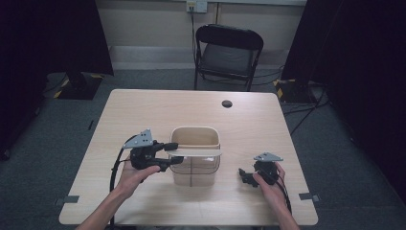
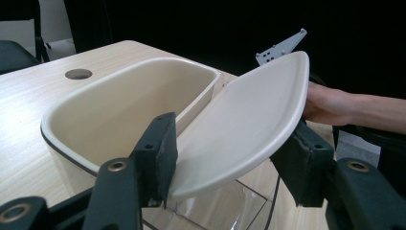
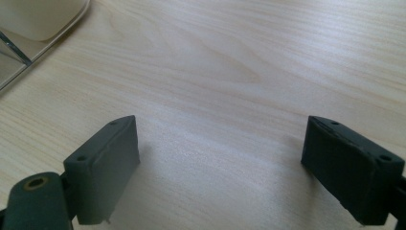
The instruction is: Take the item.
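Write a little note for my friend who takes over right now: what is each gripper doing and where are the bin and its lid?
Left gripper: jaws on either side of the cream lid, pads at its edges; a firm grip can't be confirmed.
Right gripper: open, holding nothing, low over the table.
Bin: upright mid-table, open at the back.
Lid: tilted over the bin's near, clear part.
Done: lid reached.
Left: probably moving the lid; whether on or off is unclear.
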### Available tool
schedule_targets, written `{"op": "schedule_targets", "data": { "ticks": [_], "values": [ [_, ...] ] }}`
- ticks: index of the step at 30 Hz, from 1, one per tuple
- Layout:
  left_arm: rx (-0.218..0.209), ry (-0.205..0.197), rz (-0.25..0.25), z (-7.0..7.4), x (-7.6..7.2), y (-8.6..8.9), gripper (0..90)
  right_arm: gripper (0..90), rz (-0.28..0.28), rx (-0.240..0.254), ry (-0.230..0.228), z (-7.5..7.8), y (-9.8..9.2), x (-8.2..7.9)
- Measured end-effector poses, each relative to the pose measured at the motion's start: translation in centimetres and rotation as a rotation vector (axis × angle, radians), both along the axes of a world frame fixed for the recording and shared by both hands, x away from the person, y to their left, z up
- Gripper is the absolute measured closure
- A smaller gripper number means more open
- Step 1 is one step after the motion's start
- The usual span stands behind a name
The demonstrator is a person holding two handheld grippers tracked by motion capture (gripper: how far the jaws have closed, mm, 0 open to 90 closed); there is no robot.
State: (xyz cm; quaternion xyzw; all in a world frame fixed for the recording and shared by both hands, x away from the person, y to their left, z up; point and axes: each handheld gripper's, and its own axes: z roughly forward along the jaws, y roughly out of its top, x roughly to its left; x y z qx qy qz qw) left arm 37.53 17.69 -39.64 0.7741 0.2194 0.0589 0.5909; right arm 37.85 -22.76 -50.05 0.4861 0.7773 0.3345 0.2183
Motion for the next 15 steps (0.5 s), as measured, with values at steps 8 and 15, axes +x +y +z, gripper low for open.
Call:
{"op": "schedule_targets", "data": {
  "ticks": [8,15],
  "values": [
    [-0.002,0.007,-0.005,0.08,0.24,0.2,46.2,11.9,0.0,-0.001,0.0,0.01,0.0,0.0],
    [0.017,-0.003,-0.01,0.5,0.56,0.09,50.2,11.9,0.0,0.0,0.0,0.0,0.0,0.0]
  ]
}}
